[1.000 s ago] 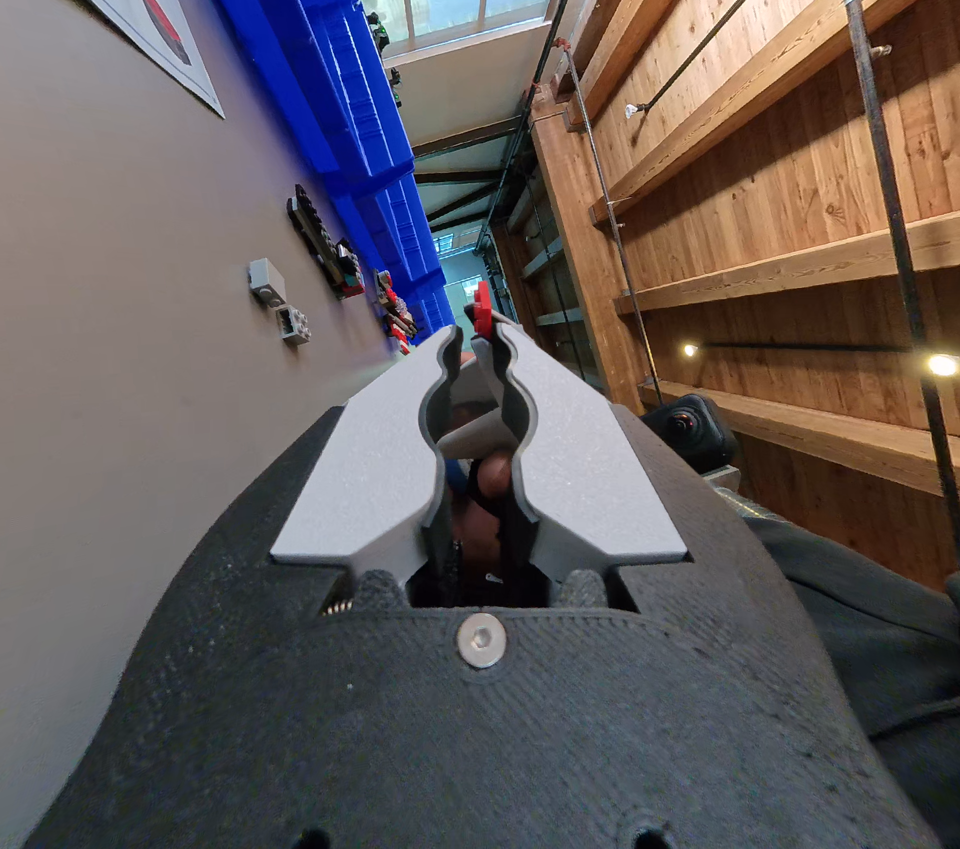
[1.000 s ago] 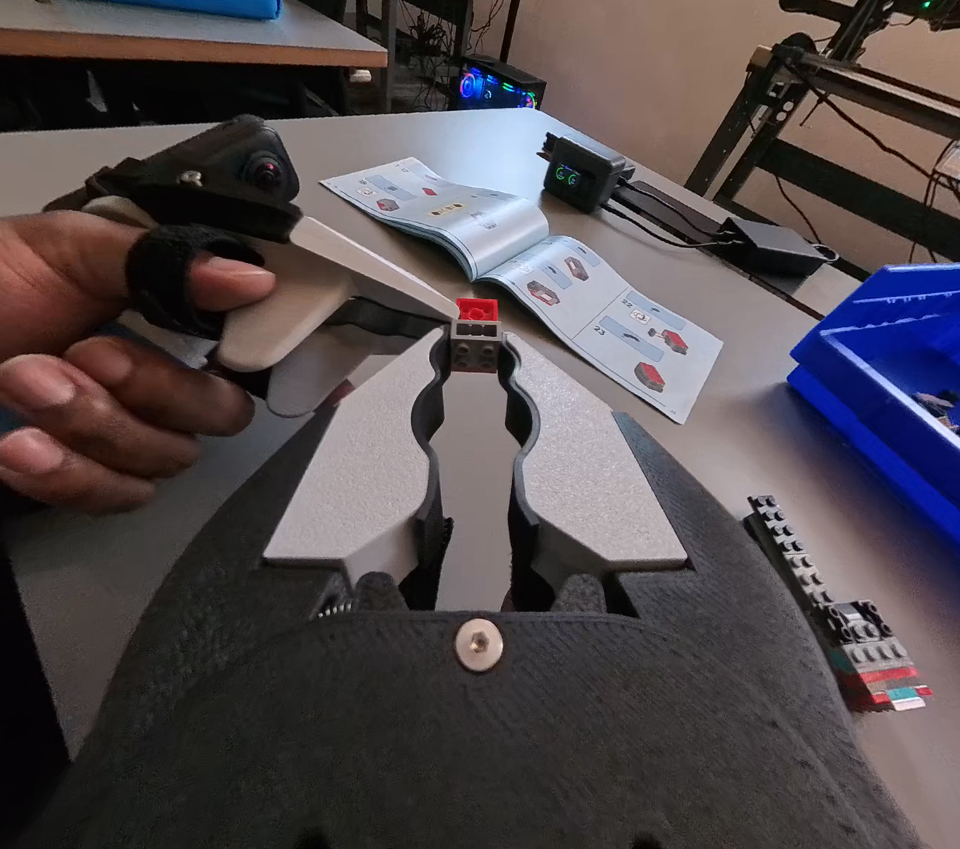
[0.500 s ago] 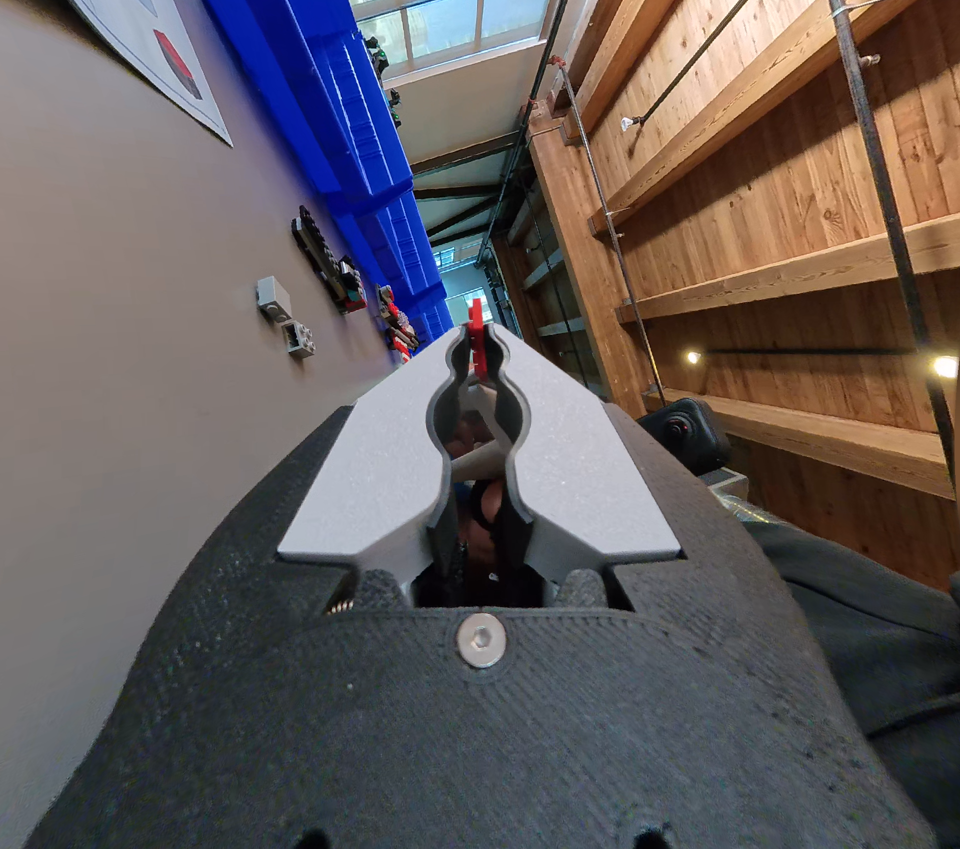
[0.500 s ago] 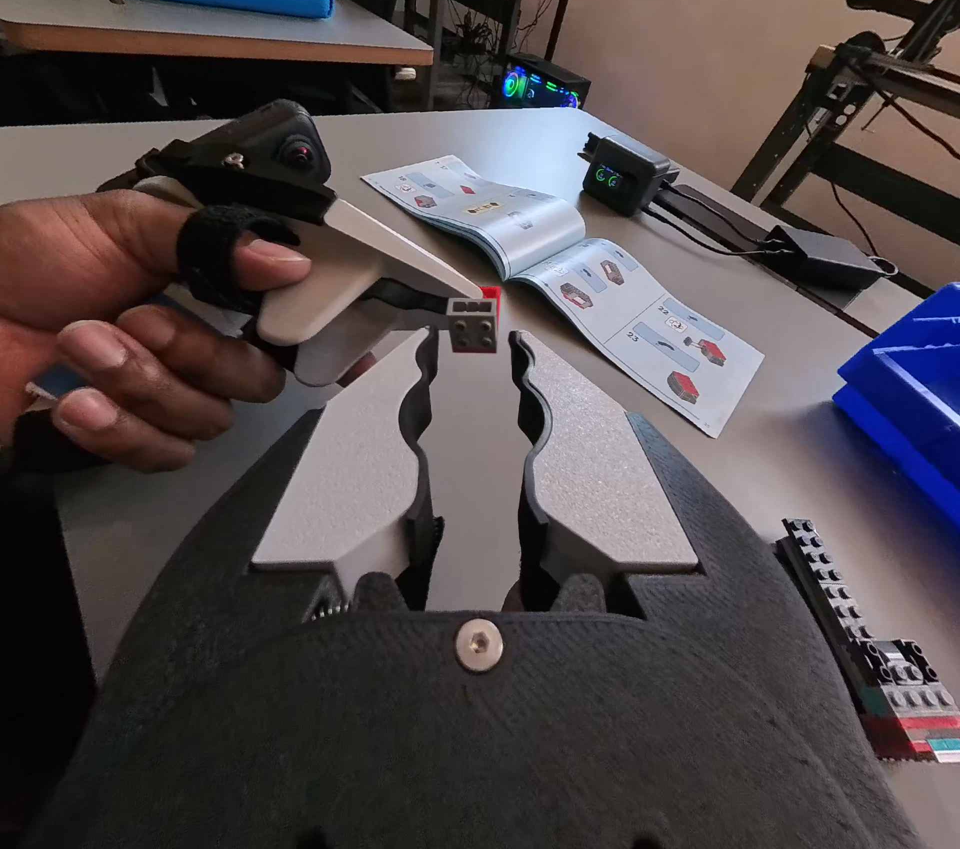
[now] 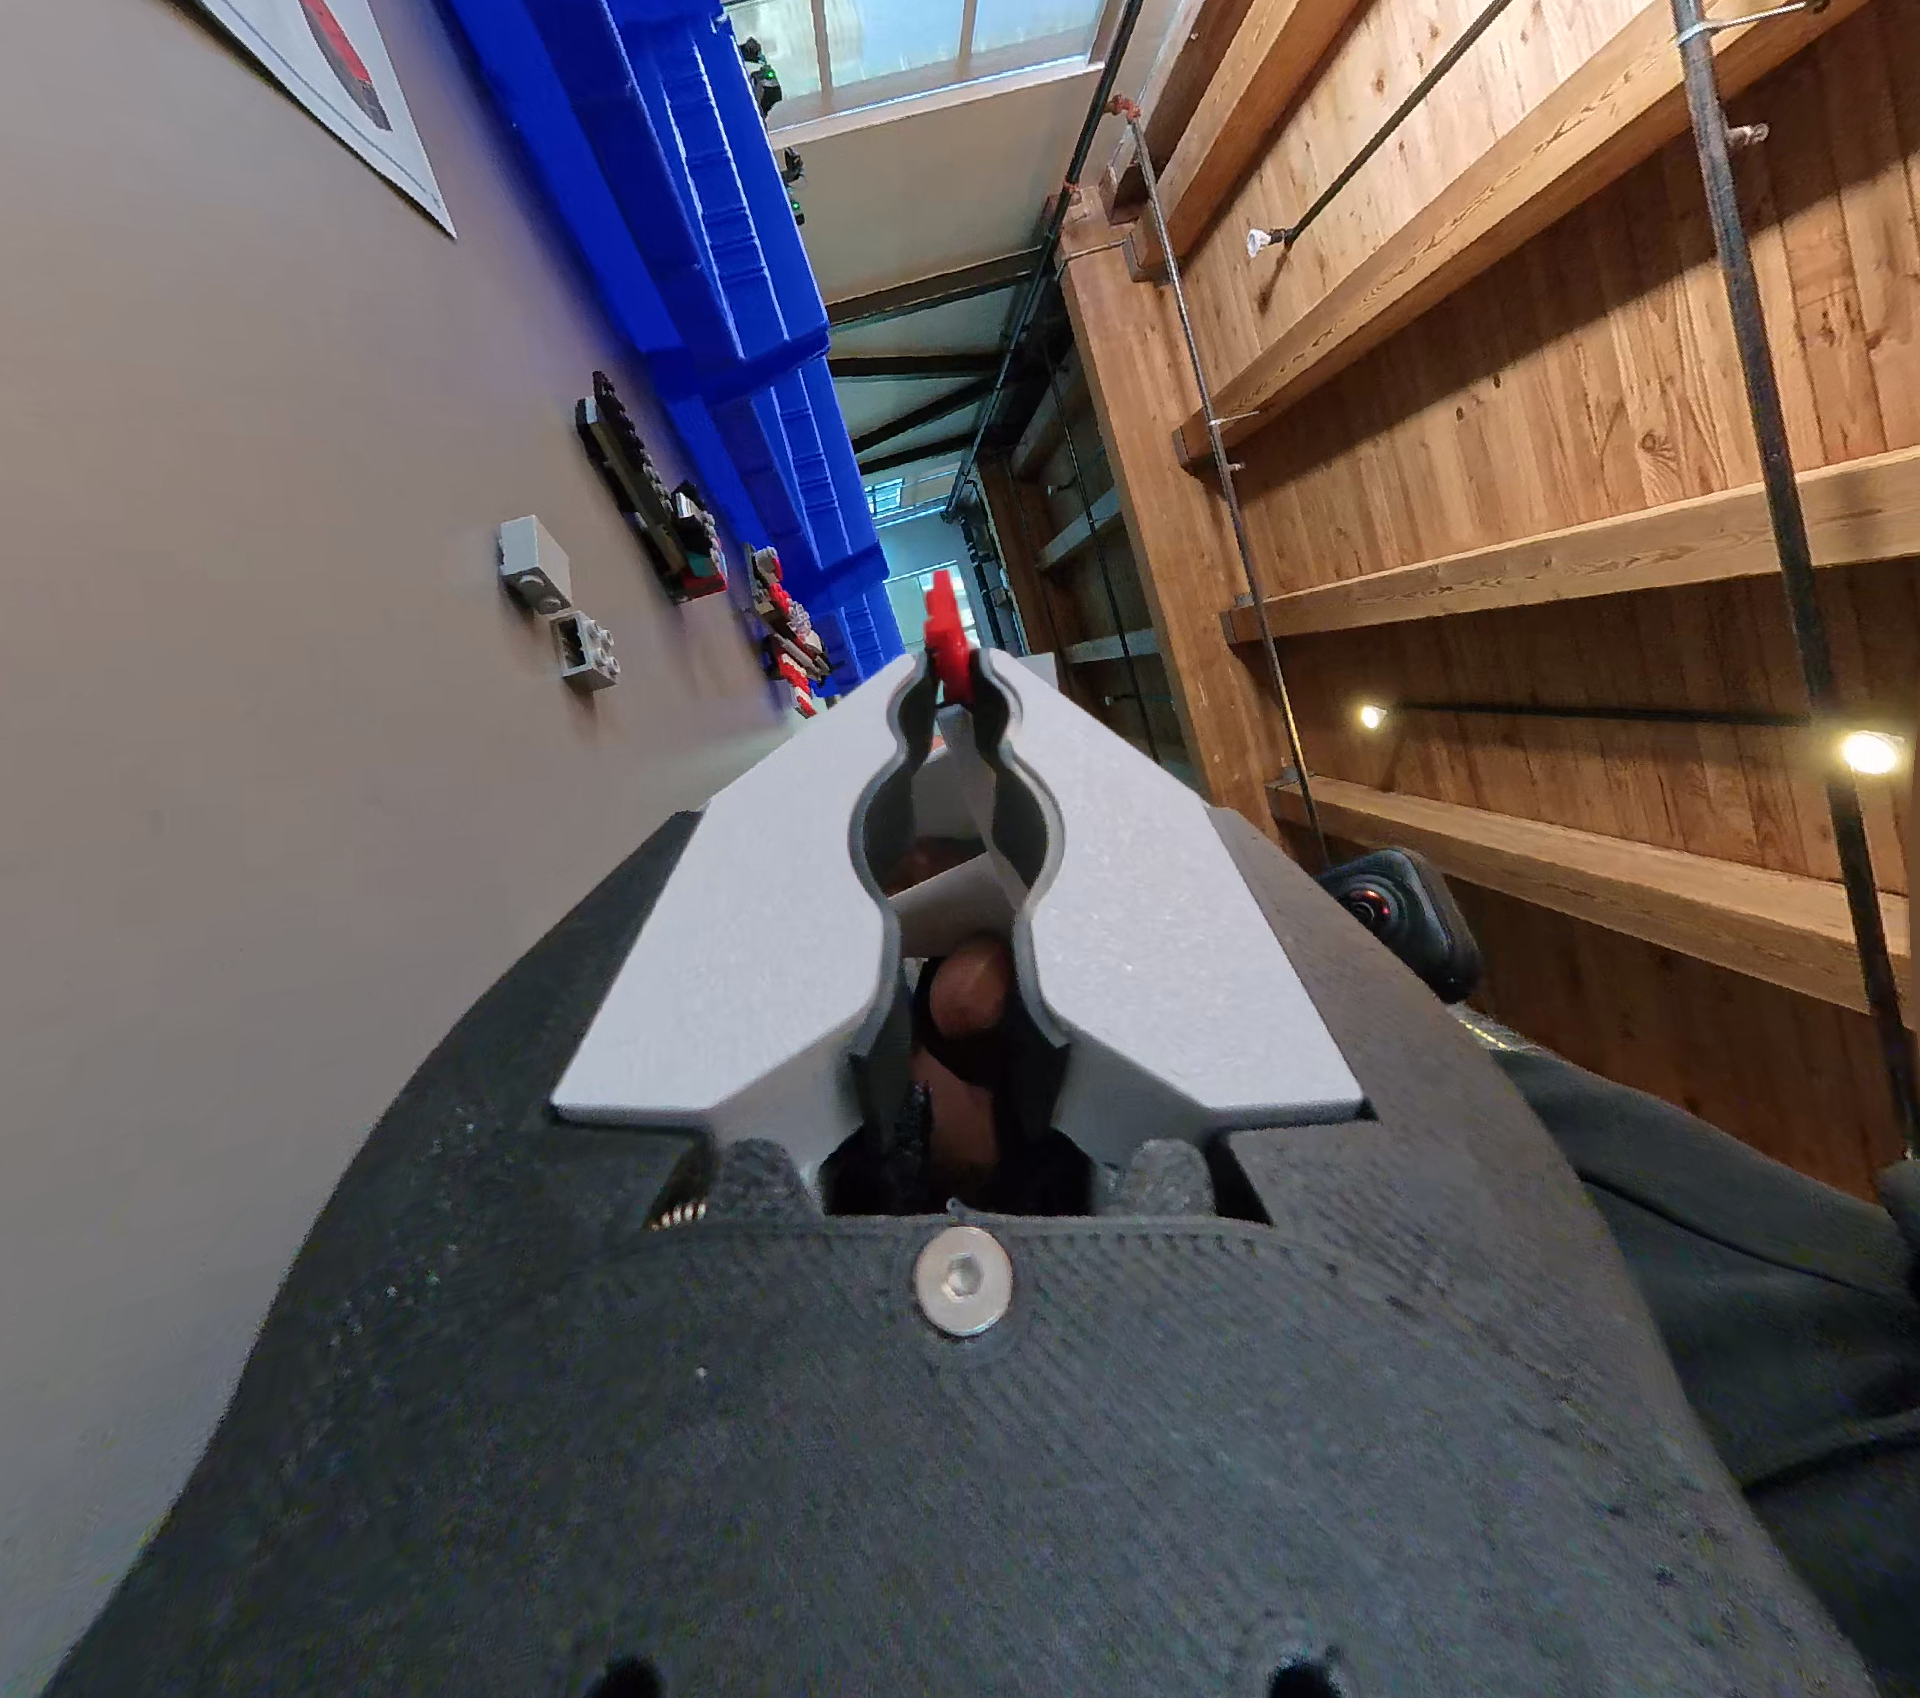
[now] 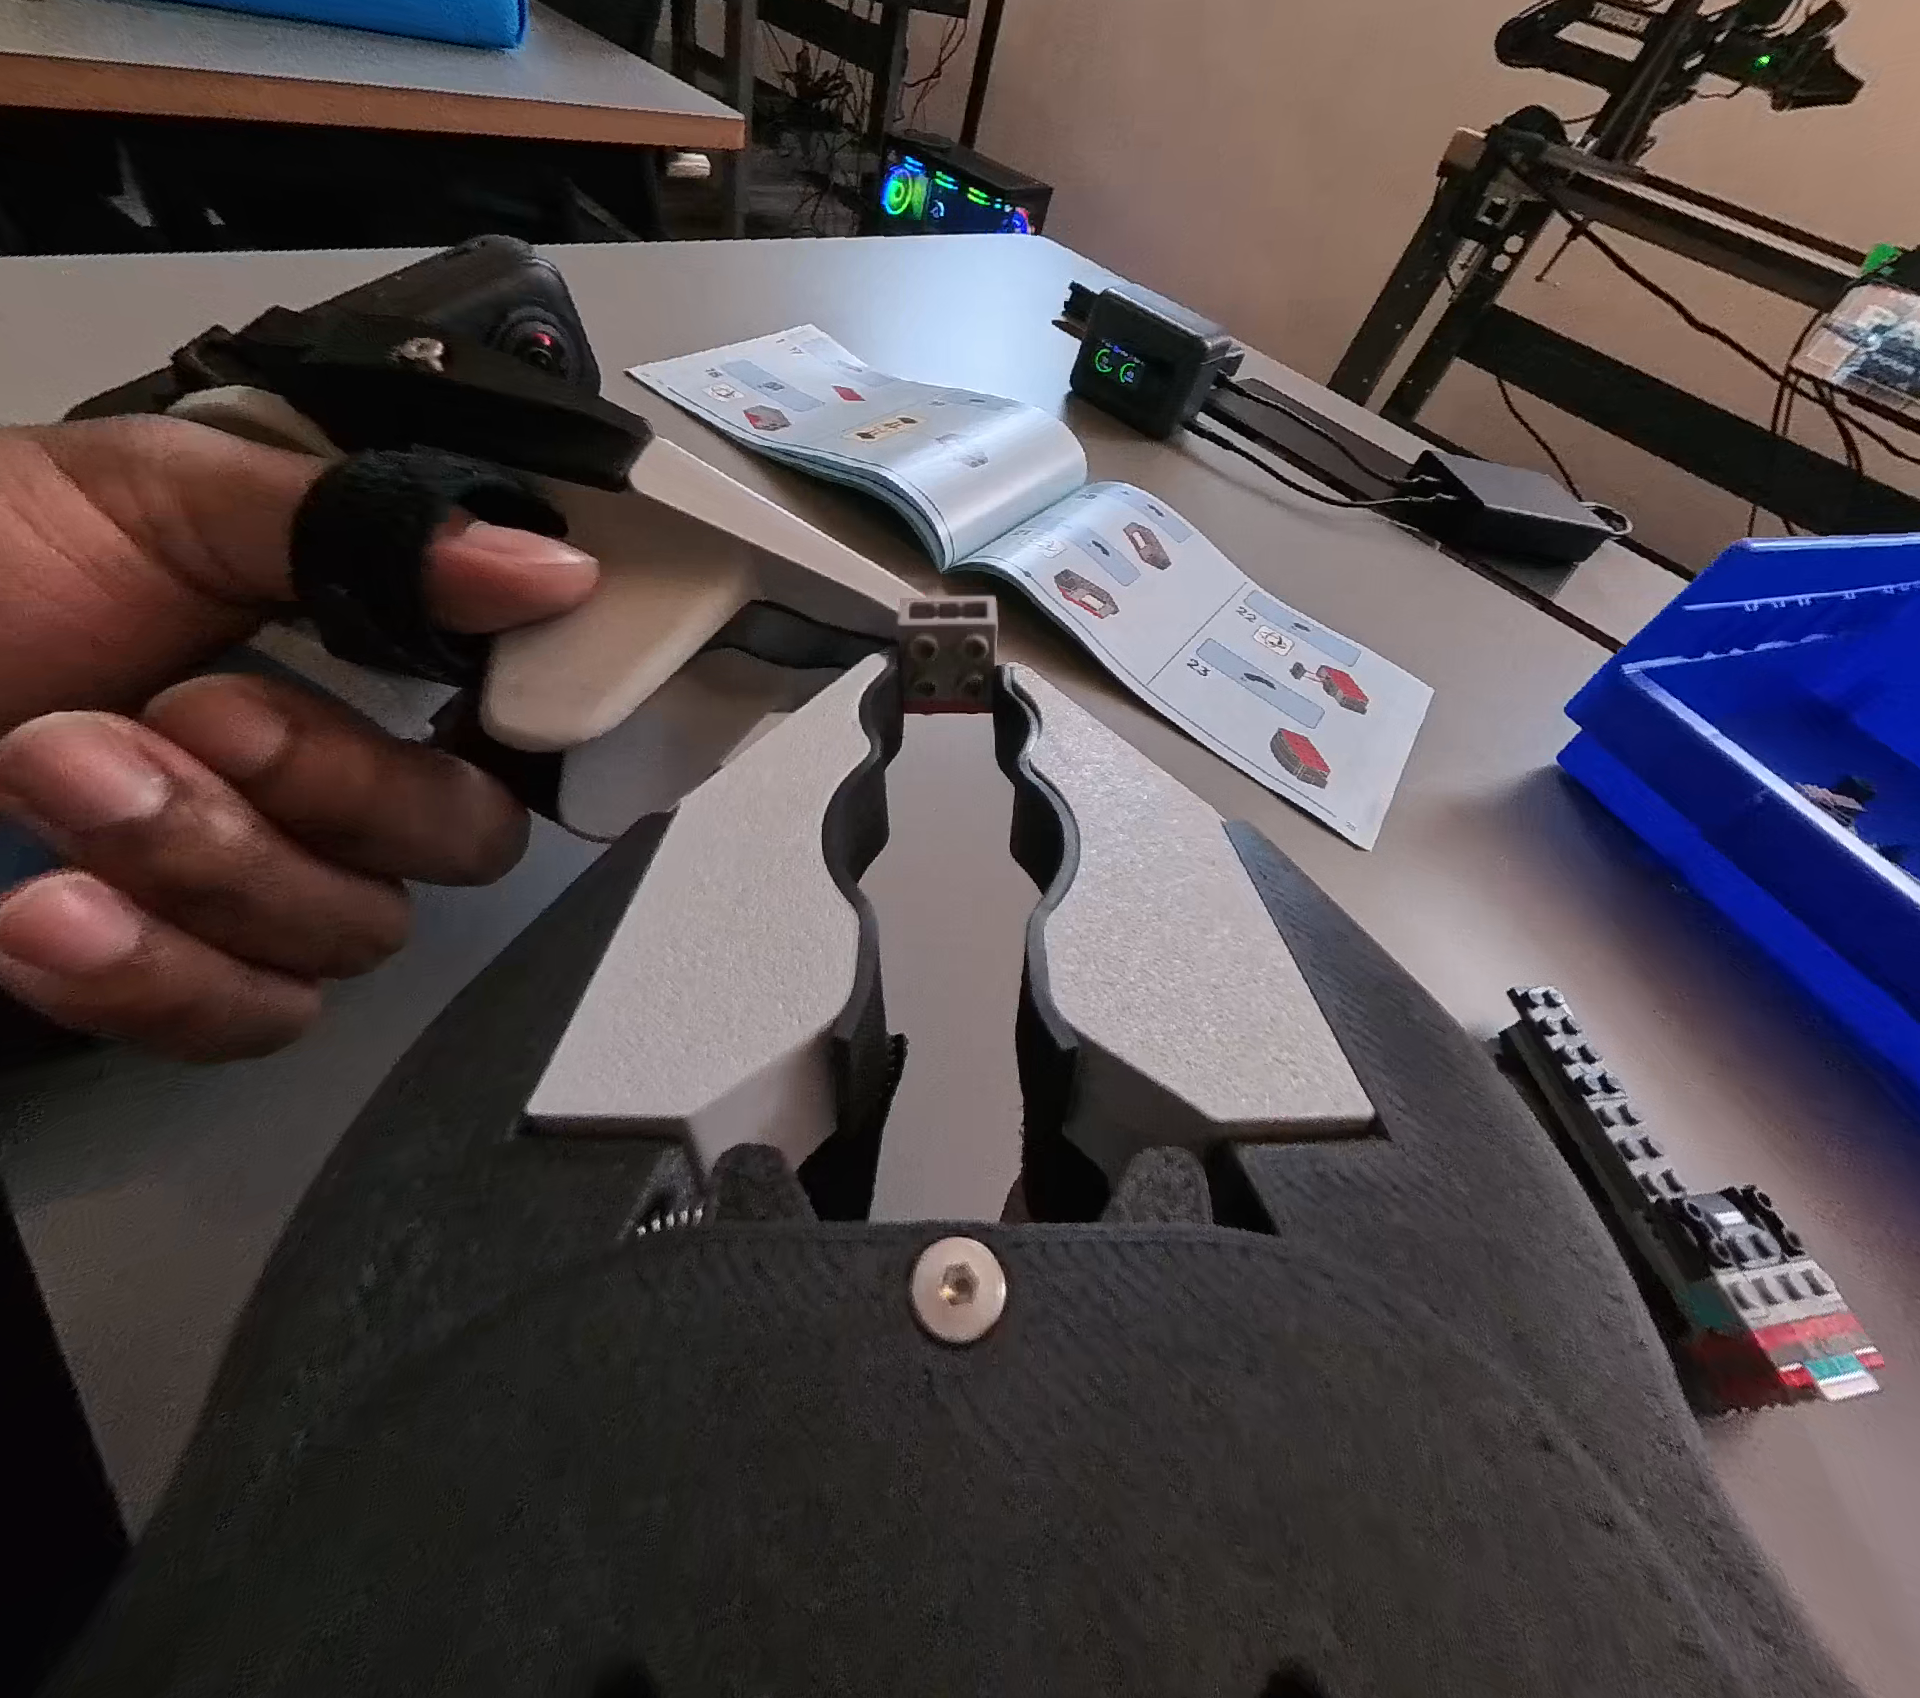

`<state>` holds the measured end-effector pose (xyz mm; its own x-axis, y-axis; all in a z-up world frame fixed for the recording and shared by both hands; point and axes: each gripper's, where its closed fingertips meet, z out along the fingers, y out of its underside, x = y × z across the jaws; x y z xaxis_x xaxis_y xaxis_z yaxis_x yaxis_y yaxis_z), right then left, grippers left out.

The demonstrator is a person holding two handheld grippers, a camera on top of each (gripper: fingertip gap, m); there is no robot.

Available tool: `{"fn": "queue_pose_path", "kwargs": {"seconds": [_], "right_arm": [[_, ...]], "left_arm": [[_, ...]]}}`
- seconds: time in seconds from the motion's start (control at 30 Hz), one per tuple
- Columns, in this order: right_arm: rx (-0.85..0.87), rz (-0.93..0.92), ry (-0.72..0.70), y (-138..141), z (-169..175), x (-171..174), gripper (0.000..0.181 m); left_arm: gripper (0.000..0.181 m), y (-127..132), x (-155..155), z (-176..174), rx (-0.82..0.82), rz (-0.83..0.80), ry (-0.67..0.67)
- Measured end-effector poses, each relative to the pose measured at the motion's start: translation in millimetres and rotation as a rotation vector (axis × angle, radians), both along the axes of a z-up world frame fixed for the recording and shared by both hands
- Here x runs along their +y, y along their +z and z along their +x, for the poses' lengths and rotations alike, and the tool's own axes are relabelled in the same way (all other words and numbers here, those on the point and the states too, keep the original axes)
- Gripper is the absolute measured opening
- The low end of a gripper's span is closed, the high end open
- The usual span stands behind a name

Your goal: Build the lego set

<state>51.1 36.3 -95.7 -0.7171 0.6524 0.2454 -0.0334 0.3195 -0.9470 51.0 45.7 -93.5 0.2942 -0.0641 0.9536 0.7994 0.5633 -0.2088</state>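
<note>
A small grey brick (image 6: 945,638) with a red plate (image 6: 943,705) on its lower face is held above the table (image 6: 1455,900). My right gripper (image 6: 943,692) has closed its fingertips on the two sides of it. My left gripper (image 6: 891,609), held by a hand (image 6: 208,713), comes in from the left with its tips at the brick's upper left. In the left wrist view, which is rolled sideways, the left gripper (image 5: 948,674) is shut on the red piece (image 5: 943,625), which sticks out past the tips.
An open instruction booklet (image 6: 1039,526) lies beyond the grippers. Blue bins (image 6: 1766,744) stand on the right, with a long black partial build (image 6: 1683,1201) in front of them. Two loose grey bricks (image 5: 533,559) (image 5: 584,649) lie on the table. A black charger (image 6: 1138,360) and cables are at the back. Left and right tips are no more than a few centimetres apart.
The right gripper let go of the brick, the left gripper turned it so the red side faces down, and the right gripper has closed on it again.
</note>
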Motion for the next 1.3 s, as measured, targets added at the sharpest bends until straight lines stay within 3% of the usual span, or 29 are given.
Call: {"fn": "queue_pose_path", "kwargs": {"seconds": [0.27,0.53,0.8,1.07,1.3], "right_arm": [[-0.089,0.056,0.068,-20,7,12,0.042],[-0.352,0.192,0.006,-61,-29,71,0.034],[-0.426,0.318,0.088,-76,-33,70,0.020],[-0.408,0.391,0.060,-80,-27,62,0.020],[-0.436,0.344,0.011,-82,-28,68,0.020]], "left_arm": [[0.004,-5,-15,-7,-0.001,-0.038,0.063],[0.004,-8,-14,-6,-0.006,-0.058,0.046],[0.004,-10,-11,-5,-0.005,-0.080,0.037],[0.004,-10,-12,-5,-0.002,-0.079,0.035],[0.004,-9,-12,-5,0.000,-0.076,0.033]]}}
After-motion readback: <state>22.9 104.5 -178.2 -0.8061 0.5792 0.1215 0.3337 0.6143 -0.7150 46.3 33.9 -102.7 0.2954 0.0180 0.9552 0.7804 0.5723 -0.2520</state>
